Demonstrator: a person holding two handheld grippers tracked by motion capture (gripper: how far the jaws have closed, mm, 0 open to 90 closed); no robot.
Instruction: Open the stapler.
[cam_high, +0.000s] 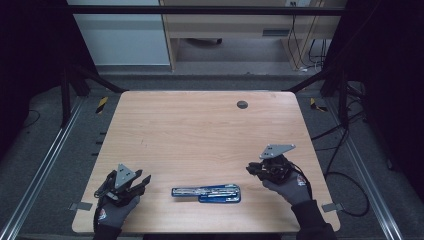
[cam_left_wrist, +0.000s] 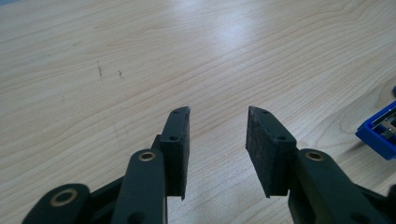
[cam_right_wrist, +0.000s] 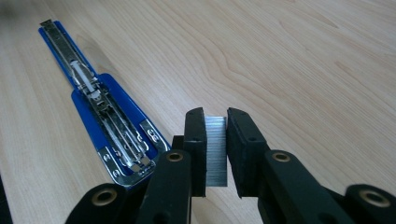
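Staples in hand, stapler lying open

Stapler (cam_high: 206, 193) opened flat near the table's (cam_high: 200, 130) near edge, roughly midway between its two near corners, blue body down and metal magazine channel facing up. Seen closer from the right gripper view (cam_right_wrist: 105, 126): rail exposed, no strip visibly sitting in the channel, though hard to be certain at this angle.

Right tool (cam_right_wrist: 215, 140) closed on a strip of staples (cam_right_wrist: 216, 151), pads pressed against both flat sides, silver block standing upright between them. From above, right tool (cam_high: 255, 170) off toward the near right corner, apart from the stapler's right end and not touching it.

Left tool (cam_left_wrist: 218, 140) parted to a moderate gap, nothing between the pads, bare wood beneath. From above, left tool (cam_high: 142, 182) near the near left corner, apart from the stapler's left end.

Judged step: loading, with the strip gripped but not yet placed. Next move likely calls for carrying the strip over the open channel, turning it so legs point down and length runs along the rail, then lowering gently before release. Possibly steadying the blue base with the idle left tool, since a light stapler may slide under a nudge.
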